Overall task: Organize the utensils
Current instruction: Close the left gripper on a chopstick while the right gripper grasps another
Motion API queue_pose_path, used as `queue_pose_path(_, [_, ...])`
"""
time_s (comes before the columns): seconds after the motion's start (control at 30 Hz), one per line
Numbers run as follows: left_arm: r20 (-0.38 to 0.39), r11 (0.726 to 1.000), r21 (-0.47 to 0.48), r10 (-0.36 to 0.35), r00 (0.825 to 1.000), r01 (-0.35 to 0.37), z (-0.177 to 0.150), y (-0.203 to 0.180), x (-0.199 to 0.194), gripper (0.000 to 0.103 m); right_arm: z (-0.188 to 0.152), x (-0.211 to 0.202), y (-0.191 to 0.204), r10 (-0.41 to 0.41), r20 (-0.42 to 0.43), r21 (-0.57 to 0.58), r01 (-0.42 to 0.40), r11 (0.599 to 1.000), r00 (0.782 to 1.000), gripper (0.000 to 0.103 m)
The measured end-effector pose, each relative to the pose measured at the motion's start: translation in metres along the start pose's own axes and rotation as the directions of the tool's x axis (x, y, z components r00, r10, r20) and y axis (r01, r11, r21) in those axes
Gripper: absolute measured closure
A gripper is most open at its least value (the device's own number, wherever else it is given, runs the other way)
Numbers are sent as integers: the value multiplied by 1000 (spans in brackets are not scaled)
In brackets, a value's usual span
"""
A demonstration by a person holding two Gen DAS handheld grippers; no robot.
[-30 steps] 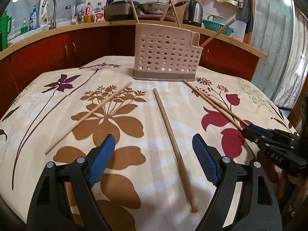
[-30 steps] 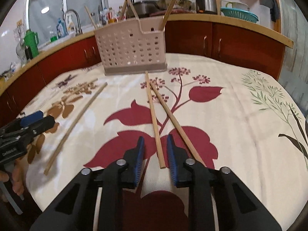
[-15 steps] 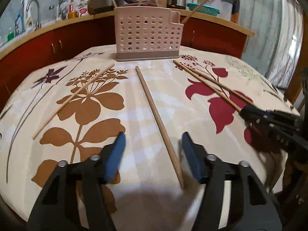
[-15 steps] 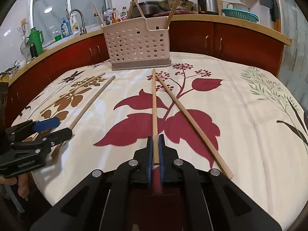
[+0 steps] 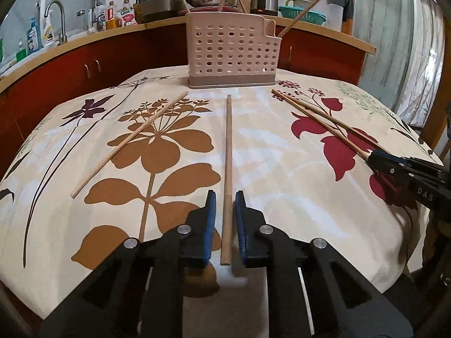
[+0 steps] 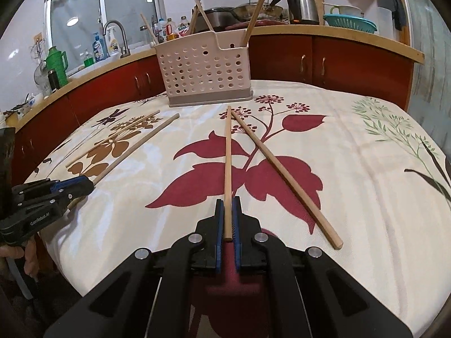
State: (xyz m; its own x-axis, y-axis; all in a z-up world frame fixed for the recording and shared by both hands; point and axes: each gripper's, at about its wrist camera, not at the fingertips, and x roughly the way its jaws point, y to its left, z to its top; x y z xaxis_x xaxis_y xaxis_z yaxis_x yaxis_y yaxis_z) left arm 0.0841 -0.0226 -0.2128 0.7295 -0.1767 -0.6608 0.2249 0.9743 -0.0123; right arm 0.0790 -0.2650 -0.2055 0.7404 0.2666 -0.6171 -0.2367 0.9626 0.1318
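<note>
A wooden chopstick [image 5: 228, 140] lies on the flowered tablecloth, pointing at the pink perforated utensil holder [image 5: 231, 53]. My left gripper [image 5: 225, 197] straddles its near end; the jaws are closing, with thin gaps still showing beside the stick. My right gripper [image 6: 228, 202] is shut on the near end of another chopstick [image 6: 228, 155], which rests on the cloth. A second chopstick [image 6: 282, 169] lies just right of it. The holder [image 6: 203, 70] has several chopsticks standing in it. Each gripper shows in the other's view: the right gripper [image 5: 377, 157] and the left gripper [image 6: 84, 184].
A thinner chopstick [image 5: 132, 140] lies at an angle on the left of the tablecloth [image 5: 282, 169]. Behind the table runs a counter [image 5: 84, 45] with red cabinets, a sink tap, bottles, pots and a kettle. The table's front edge is right below both grippers.
The left jaws have come in from wide apart to close around the middle chopstick's near end. The right jaws have shut on their chopstick, and that gripper edged forward.
</note>
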Motion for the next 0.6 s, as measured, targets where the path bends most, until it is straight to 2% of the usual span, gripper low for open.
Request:
queue_pose_path(0.2, [11, 1000, 29, -11, 1000, 11, -4, 1, -3, 89, -2, 1, -4, 17, 10, 31, -17, 999, 1000, 96])
queue_pose_path(0.3, [10, 999, 33, -26, 1000, 26, -5, 2, -4, 97, -3, 1, -4, 24, 13, 32, -24, 999, 1000, 96])
queue_pose_path(0.4, [11, 999, 30, -31, 999, 31, -5, 4, -6, 97, -4, -2, -3, 28, 19, 36, -29, 999, 999, 96])
queue_pose_path(0.6, [95, 1000, 3, -15, 995, 15, 8, 15, -28, 97, 10, -27, 3, 17, 98, 13, -18, 1000, 995, 96])
